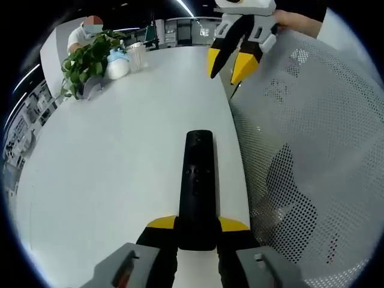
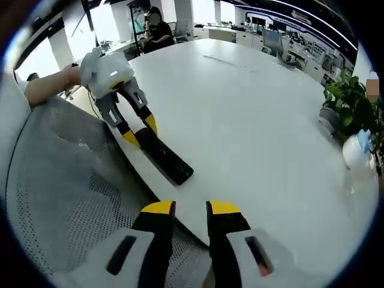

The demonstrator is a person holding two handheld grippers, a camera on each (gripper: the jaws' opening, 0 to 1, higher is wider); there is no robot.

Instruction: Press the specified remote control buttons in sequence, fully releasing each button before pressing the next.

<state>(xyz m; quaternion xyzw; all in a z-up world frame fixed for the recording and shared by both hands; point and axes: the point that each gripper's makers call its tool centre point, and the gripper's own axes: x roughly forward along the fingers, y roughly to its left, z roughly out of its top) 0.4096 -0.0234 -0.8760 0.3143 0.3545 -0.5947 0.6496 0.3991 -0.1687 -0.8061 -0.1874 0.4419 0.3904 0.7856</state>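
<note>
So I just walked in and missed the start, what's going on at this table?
A person holds a two-jaw gripper in each hand at a white table. The left gripper is clamped on the near end of a black remote control, which lies on the table near its edge. The right gripper hovers off the table's edge, beside a grey mesh chair back, with a narrow gap between its jaws and nothing in them; it is not touching the remote. A potted plant stands further along the table.
</note>
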